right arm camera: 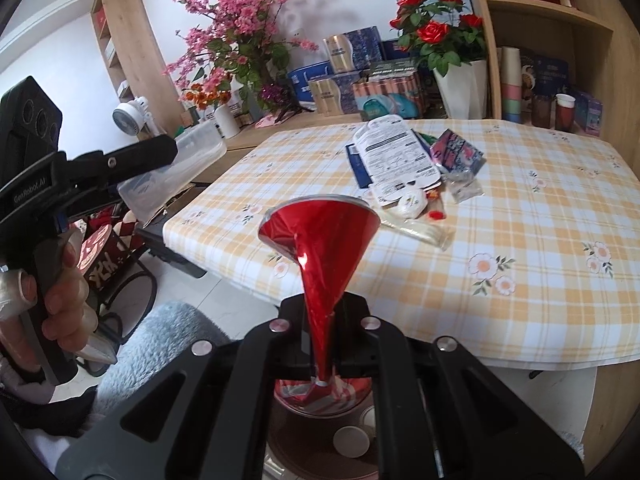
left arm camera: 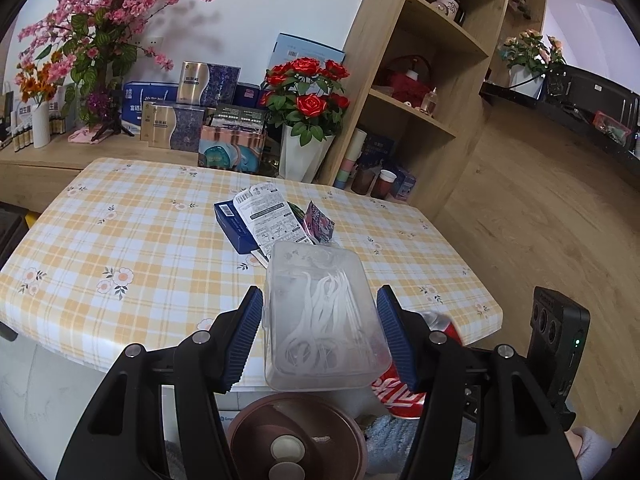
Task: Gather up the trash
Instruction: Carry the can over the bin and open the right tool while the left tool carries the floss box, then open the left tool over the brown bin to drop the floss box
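Note:
My left gripper (left arm camera: 318, 322) is shut on a clear plastic box (left arm camera: 320, 316) of white floss picks, held above the table's front edge. From the right wrist view this box (right arm camera: 176, 168) shows at the left in the left gripper. My right gripper (right arm camera: 322, 320) is shut on a crushed red soda can (right arm camera: 320, 248), pinched flat at its middle; the can also shows in the left wrist view (left arm camera: 400, 388). A brown round bin (left arm camera: 296, 436) lies below both grippers. More trash lies on the table: a blue box (left arm camera: 236, 228), a white printed package (right arm camera: 392, 152) and a pink wrapper (right arm camera: 456, 152).
The table (right arm camera: 520, 240) has a yellow plaid cloth. Behind it stand a vase of red roses (left arm camera: 304, 148), pink blossoms (left arm camera: 112, 28), gift boxes and a wooden shelf unit (left arm camera: 420, 80). A small fan (right arm camera: 128, 114) stands at the left. Wood floor lies to the right.

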